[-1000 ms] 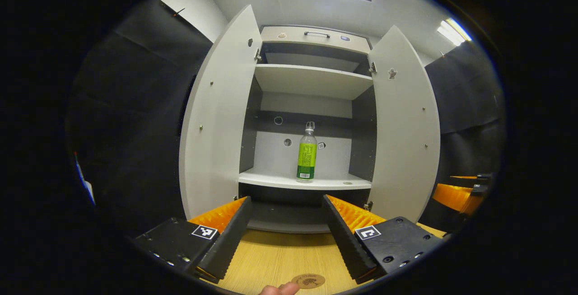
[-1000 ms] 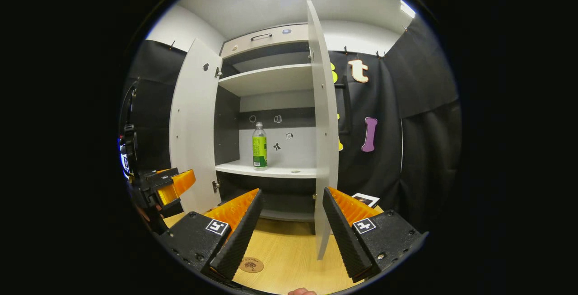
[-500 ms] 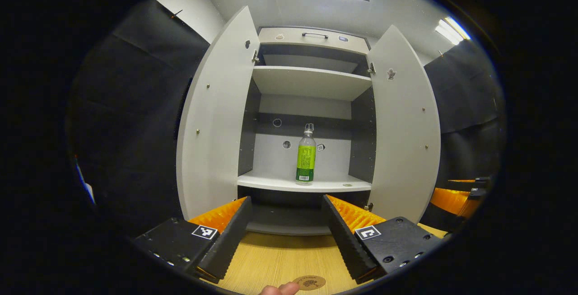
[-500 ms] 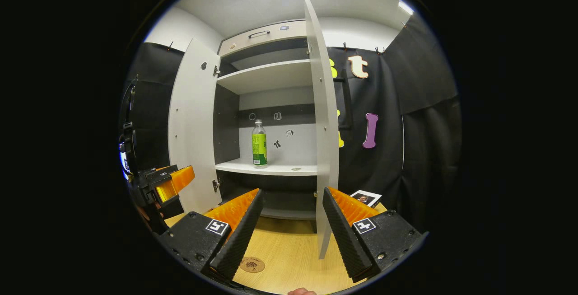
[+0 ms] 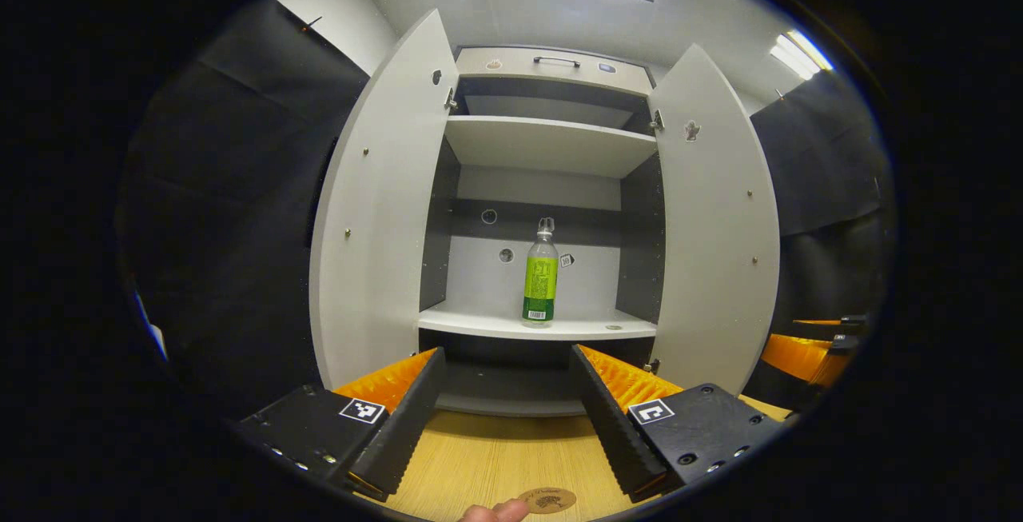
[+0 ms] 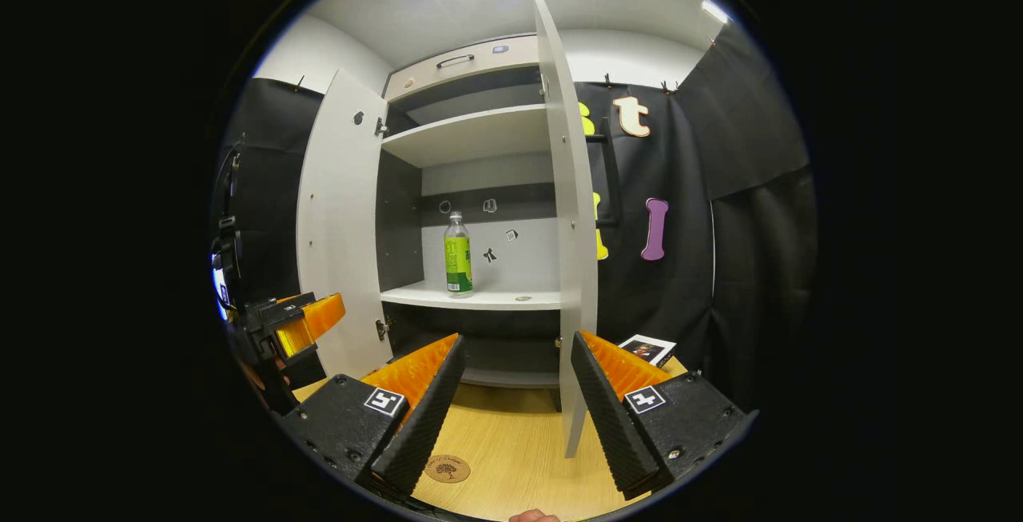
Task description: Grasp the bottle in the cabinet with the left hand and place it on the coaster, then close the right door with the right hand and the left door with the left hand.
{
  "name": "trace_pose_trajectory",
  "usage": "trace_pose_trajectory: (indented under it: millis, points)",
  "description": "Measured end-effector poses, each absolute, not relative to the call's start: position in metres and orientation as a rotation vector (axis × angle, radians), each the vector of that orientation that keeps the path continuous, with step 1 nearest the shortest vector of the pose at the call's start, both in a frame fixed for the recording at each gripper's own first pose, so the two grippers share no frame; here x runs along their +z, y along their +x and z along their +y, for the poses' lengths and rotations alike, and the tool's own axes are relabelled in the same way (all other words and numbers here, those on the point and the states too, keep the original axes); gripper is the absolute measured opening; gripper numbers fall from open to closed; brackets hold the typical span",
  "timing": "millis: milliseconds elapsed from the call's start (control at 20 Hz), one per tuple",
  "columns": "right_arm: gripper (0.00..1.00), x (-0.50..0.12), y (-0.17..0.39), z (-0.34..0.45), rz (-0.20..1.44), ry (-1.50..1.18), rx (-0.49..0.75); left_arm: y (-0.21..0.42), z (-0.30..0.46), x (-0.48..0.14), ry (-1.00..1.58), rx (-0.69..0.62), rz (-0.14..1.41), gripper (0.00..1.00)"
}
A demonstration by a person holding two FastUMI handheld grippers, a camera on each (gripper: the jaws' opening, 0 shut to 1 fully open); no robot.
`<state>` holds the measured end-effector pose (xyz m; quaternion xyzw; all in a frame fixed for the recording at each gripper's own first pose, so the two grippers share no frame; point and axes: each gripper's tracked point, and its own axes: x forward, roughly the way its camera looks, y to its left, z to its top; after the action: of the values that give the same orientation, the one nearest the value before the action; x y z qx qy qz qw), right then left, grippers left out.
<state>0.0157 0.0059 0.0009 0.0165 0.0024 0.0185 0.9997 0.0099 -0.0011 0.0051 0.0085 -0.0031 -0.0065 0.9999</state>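
Observation:
A clear bottle (image 5: 541,272) with a green label stands upright on the lower cabinet shelf (image 5: 479,320); the right gripper view has the bottle (image 6: 457,255) too. Both cabinet doors hang open: left door (image 5: 376,210), right door (image 5: 715,218). The right door (image 6: 569,210) stands edge-on in the right gripper view. A round brown coaster (image 5: 547,499) lies on the wooden table near me, seen as coaster (image 6: 447,468) as well. My left gripper (image 5: 503,362) is open, well short of the shelf. My right gripper (image 6: 513,346) is open with nothing between its fingers.
The wooden table (image 6: 511,450) runs up to the cabinet's base. A small card with a picture (image 6: 647,348) lies at the table's right. An upper shelf (image 5: 551,142) and a drawer with a handle (image 5: 557,61) sit above. A fingertip (image 5: 495,512) shows by the coaster.
Both views have drifted slightly; the cabinet and bottle sit a little lower and farther in frame. The bottle and doors have not moved, and both grippers stay open.

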Motion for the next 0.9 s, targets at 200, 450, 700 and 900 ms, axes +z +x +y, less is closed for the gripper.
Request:
trace_pose_trajectory:
  millis: [200,450,700,900]
  points:
    - [0.82,0.000,0.014,0.005,0.007,0.033,0.037,0.010,-0.003,0.006,0.019,-0.017,-0.004,0.95]
    - [0.82,0.000,0.012,0.004,0.013,0.030,0.034,0.010,-0.007,0.007,0.012,-0.029,-0.005,0.94]
    - [0.82,0.001,0.008,0.002,0.011,0.018,0.028,0.026,-0.018,0.010,-0.021,-0.080,0.008,0.90]
    - [0.82,0.004,0.005,-0.001,0.004,0.014,0.014,0.053,-0.024,0.011,-0.037,-0.116,0.023,0.95]
